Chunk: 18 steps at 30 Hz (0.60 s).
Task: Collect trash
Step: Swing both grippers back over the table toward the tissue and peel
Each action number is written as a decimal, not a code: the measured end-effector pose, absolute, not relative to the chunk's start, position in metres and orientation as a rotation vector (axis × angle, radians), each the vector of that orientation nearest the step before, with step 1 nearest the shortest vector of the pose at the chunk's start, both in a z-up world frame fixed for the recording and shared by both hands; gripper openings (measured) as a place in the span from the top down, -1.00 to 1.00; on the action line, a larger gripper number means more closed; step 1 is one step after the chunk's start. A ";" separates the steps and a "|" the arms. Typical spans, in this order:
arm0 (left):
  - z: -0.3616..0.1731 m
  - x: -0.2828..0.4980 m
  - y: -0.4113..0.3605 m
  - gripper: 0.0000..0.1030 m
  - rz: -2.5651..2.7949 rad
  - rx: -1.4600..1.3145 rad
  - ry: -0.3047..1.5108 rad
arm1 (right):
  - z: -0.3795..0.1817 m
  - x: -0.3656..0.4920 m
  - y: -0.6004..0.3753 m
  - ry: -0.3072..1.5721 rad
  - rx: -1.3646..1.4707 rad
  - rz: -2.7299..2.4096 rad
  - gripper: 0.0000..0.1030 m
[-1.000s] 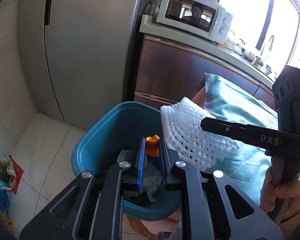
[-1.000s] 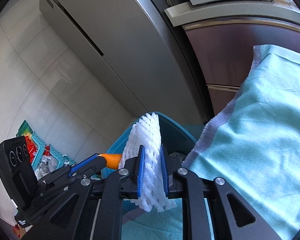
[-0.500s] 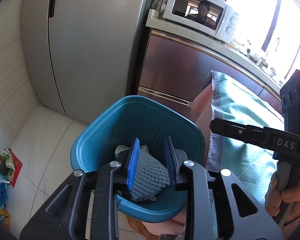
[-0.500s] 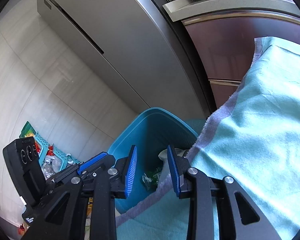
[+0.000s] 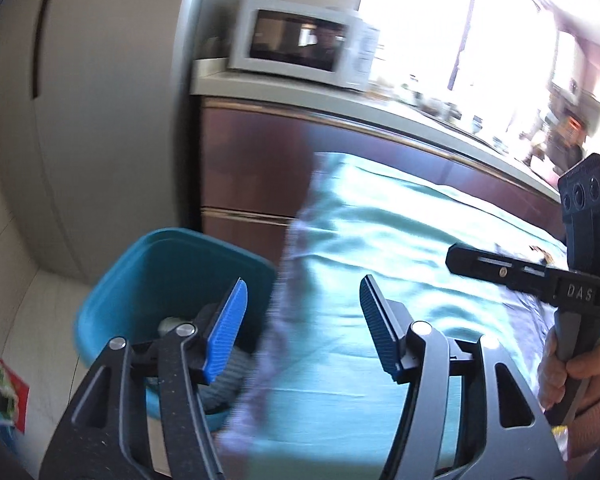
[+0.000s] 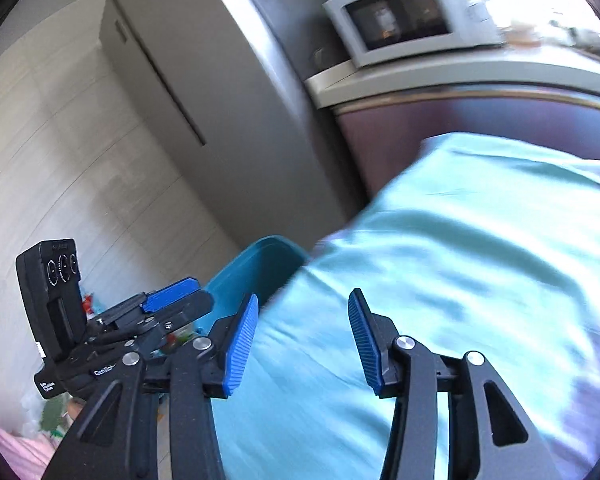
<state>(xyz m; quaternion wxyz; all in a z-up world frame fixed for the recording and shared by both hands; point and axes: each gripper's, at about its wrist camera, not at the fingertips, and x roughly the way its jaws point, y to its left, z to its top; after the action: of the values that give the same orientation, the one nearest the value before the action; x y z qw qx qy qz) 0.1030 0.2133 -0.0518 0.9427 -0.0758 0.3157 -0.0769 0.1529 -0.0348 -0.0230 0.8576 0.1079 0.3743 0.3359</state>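
My left gripper (image 5: 300, 320) hangs over the near left corner of the teal cloth (image 5: 400, 240). Its jaws are opening with nothing between the blue pads (image 5: 226, 328). The blue bin (image 5: 160, 264) stands on the floor just left of the table, with a greyish foam net (image 5: 228, 376) inside it. My right gripper (image 6: 304, 336) is above the cloth (image 6: 460, 260), jaws opening and empty, and the bin (image 6: 256, 264) lies ahead to its left. A hand (image 5: 572, 368) holds the right gripper's handle at the right edge of the left wrist view. Both views are blurred.
A grey fridge (image 5: 100, 120) stands behind the bin, next to a dark cabinet (image 5: 252, 168) with a white microwave (image 5: 300, 40) on its counter. Coloured packets (image 5: 0, 392) lie on the tiled floor at far left. A bright window fills the upper right.
The left gripper let go of an orange scrap and the right of a white foam net, both over the bin. Both have opened wider and swung right, over the cloth.
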 end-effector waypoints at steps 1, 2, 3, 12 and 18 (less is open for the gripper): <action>-0.051 0.103 0.203 -0.13 -0.183 -0.144 0.643 | -0.021 0.150 -0.046 0.776 0.228 0.680 0.13; -0.050 0.104 0.193 -0.13 -0.207 -0.134 0.643 | -0.020 0.146 -0.060 0.764 0.230 0.647 0.13; -0.050 0.105 0.183 -0.13 -0.231 -0.124 0.644 | -0.019 0.142 -0.073 0.754 0.236 0.620 0.13; -0.050 0.114 0.094 -0.13 -0.397 -0.058 0.674 | -0.017 0.116 -0.162 0.708 0.253 0.389 0.13; -0.055 0.118 0.052 -0.13 -0.462 -0.021 0.689 | -0.029 0.112 -0.204 0.707 0.301 0.296 0.13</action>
<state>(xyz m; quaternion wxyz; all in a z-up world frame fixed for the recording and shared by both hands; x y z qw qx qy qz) 0.1181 0.0517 -0.0549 0.9152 -0.0102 0.3345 -0.2247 0.1124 -0.2036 -0.0295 0.9165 0.1464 0.3434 0.1436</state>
